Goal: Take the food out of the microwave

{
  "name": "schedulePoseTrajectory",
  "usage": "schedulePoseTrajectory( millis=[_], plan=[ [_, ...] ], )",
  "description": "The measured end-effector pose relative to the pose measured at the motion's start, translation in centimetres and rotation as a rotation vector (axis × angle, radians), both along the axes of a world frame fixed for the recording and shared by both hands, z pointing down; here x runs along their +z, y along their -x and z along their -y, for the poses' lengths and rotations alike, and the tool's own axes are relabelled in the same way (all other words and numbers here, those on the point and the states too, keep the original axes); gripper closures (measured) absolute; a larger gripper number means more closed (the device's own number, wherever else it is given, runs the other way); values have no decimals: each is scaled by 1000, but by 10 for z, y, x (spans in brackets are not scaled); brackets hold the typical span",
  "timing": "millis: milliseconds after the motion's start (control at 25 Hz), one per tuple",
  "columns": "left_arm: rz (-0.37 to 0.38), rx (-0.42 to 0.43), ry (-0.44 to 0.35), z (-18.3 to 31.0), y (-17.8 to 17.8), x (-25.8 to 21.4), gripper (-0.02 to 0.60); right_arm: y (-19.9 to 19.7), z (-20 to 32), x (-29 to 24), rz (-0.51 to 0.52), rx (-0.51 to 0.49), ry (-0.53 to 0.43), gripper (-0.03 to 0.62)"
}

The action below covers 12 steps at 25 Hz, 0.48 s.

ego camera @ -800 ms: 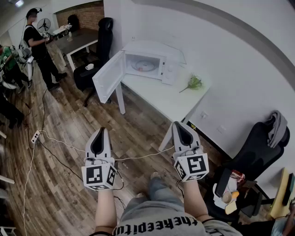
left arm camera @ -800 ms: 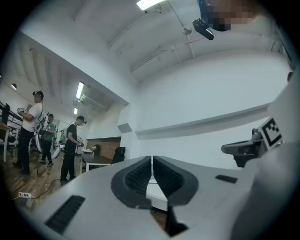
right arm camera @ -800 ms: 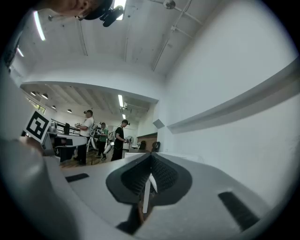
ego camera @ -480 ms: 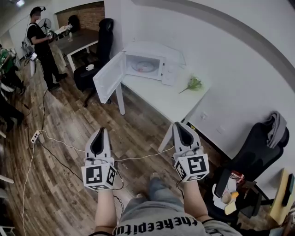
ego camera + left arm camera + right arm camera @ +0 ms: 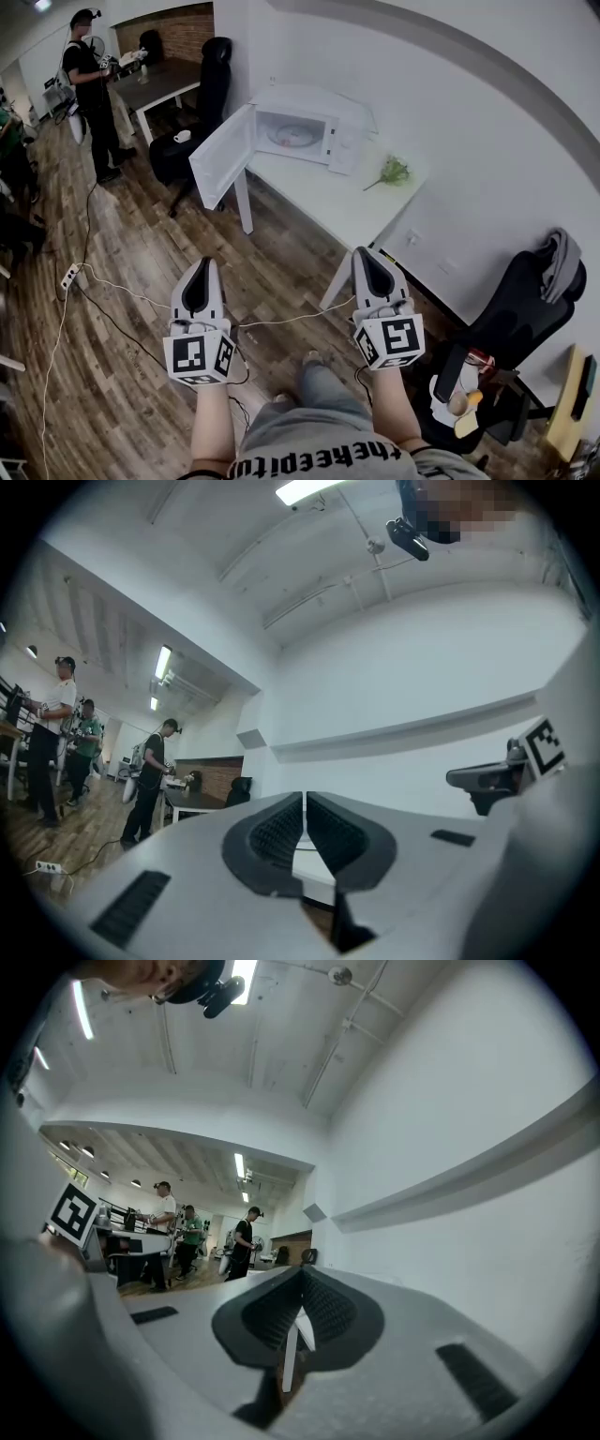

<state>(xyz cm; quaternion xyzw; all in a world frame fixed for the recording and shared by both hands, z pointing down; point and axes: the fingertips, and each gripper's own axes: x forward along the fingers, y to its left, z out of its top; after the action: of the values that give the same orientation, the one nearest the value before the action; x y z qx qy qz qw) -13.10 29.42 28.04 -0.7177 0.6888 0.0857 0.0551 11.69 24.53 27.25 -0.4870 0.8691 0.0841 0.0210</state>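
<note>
Wood-plank floor (image 5: 141,375) underfoot, with a power strip (image 5: 72,277) lying at far left. A person (image 5: 94,84) stands well off beside a dark table (image 5: 169,80).

Left gripper (image 5: 202,274) is held out low. Its jaws are pressed together with nothing between them.

Ahead, well apart from both grippers, a white microwave (image 5: 305,127) sits on the left end of a white table (image 5: 347,202). Its door (image 5: 223,155) is swung wide open to the left. The food (image 5: 292,136) is inside, on what reads as a pale plate on the cavity floor. It is too small for us to say what it is.

Right gripper (image 5: 372,267) has its jaws likewise closed and is empty.

A small green plant (image 5: 395,170) stands on the table right of the microwave. A black office chair (image 5: 520,305) is at far right.

We judge this to be the approach step: the door is open and the food is untouched. The next move calls for walking up to the table and parting one gripper's jaws. That gripper then reaches level into the cavity for the plate's rim, keeping clear of the door.
</note>
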Motion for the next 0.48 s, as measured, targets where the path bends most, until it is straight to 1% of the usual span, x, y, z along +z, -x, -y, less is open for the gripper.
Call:
schedulePoseTrajectory(
  millis=[200, 400, 480],
  plan=[
    [2, 5, 15, 16, -3, 9, 568, -4, 20, 8, 34, -3, 20, 591],
    [-17, 0, 15, 50, 2, 10, 568, 5, 58, 10, 44, -31, 20, 591],
    [-12, -6, 12, 67, 5, 9, 568, 9, 77, 11, 48, -41, 20, 591]
  ],
)
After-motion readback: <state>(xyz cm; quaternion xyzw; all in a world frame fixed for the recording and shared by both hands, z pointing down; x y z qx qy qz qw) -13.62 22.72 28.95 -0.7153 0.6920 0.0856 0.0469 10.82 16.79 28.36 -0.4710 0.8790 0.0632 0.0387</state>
